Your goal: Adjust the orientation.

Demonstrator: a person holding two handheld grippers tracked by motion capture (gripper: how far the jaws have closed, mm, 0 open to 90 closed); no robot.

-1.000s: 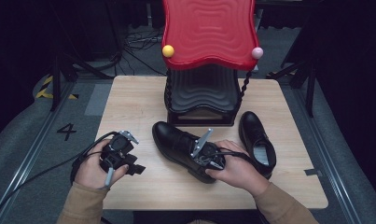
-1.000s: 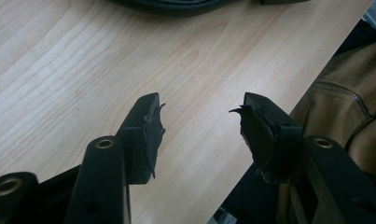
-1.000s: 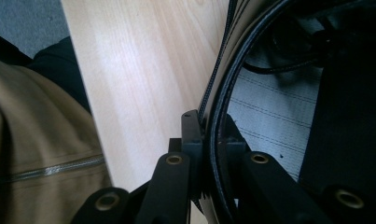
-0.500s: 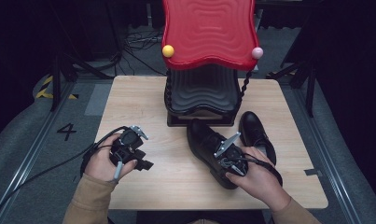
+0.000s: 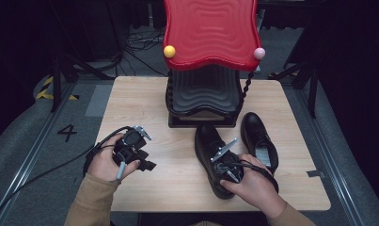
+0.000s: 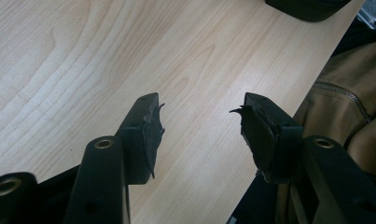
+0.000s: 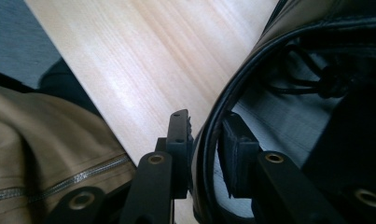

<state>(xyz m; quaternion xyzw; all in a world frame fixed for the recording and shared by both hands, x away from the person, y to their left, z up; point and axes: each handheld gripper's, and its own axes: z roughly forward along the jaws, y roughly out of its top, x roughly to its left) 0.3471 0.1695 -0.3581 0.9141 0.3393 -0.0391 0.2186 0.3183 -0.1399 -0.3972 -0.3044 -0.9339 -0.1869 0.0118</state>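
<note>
Two black leather shoes stand side by side on the wooden table [image 5: 140,103], toes toward the rack. My right gripper [image 5: 226,173] sits at the heel opening of the nearer shoe [image 5: 208,146]. In the right gripper view its jaws [image 7: 204,126] straddle the shoe's collar rim [image 7: 237,88], one outside and one inside. They have just been opening, and a small gap shows at the inner pad [image 7: 232,149]. The second shoe [image 5: 257,136] lies just to the right. My left gripper [image 5: 147,165] hovers over bare wood at the left, open and holding nothing [image 6: 199,112].
A black shoe rack with a wavy red top [image 5: 208,33] stands at the table's far middle, right behind the shoes. A tan sleeve [image 6: 344,98] lies near the table's front edge. Cables trail off the left side.
The right hand has slid and turned the nearer shoe to the right, until it is beside the second shoe. The left gripper has shifted slightly to the right.
</note>
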